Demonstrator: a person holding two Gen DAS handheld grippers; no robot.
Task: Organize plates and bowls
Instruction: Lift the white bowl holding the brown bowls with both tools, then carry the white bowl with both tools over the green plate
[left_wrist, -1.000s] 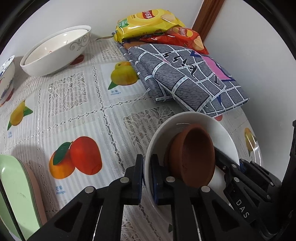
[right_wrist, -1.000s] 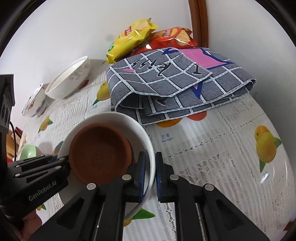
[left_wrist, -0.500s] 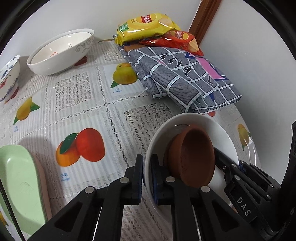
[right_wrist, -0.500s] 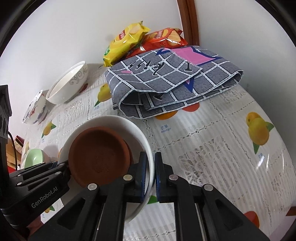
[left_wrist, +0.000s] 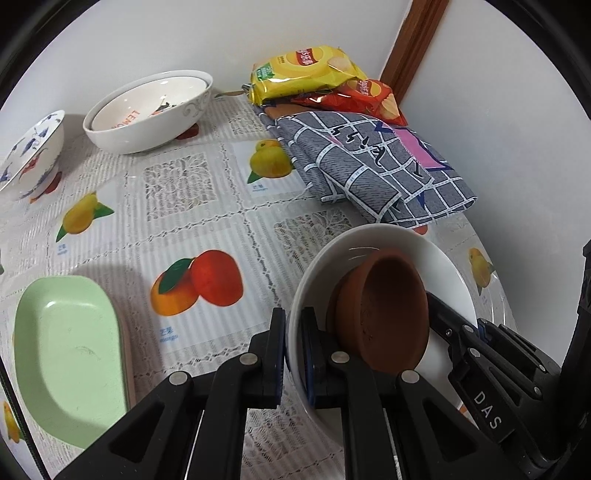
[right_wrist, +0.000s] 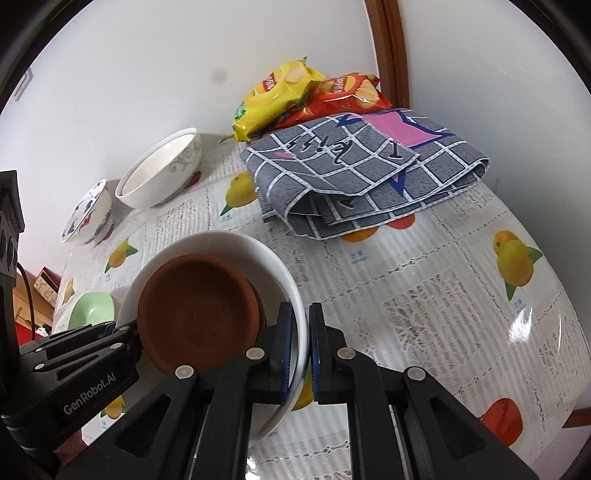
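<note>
- Biggest risk — white bowl (left_wrist: 436, 266) is carried off the table on two rim pinches only: left gripper (left_wrist: 293, 354) clamps the near-left rim, right gripper (right_wrist: 302, 350) clamps the opposite rim. If the two hands drift apart or twist, a rim prob slips out and the bowl drops.
- Next — brown clay dish (left_wrist: 384, 310) sits loose inside the white bowl, tilted and leaning on the wall. More tilt and it likely slides out or knocks the bowl wall; nothing grips it.
- Landing spot: big white bowl (left_wrist: 147, 110), blue-patterned bowl (left_wrist: 29, 155) and green dish (left_wrist: 66, 350) are all on the table w/ gaps between. Coming down low could clip one of them. Green dish looks stacked on a pinkish one; can't confirm.
- Folded grey checked cloth (right_wrist: 362, 173) lies just beyond the carried bowl — snag risk if swung that way.
- Glossy fruit tablecloth (right_wrist: 443, 288) looks slick, so a hard set-down may skid.
- Text, big to small: "GenRobot.AI" on left gripper body, "DAS" on right gripper body, orange "LEMO…" inside big white bowl, Lay's logo on yellow chip bag (left_wrist: 303, 72) and red chip bag (left_wrist: 365, 98), "mango" under fruit prints; cloth lettering not legible.
</note>
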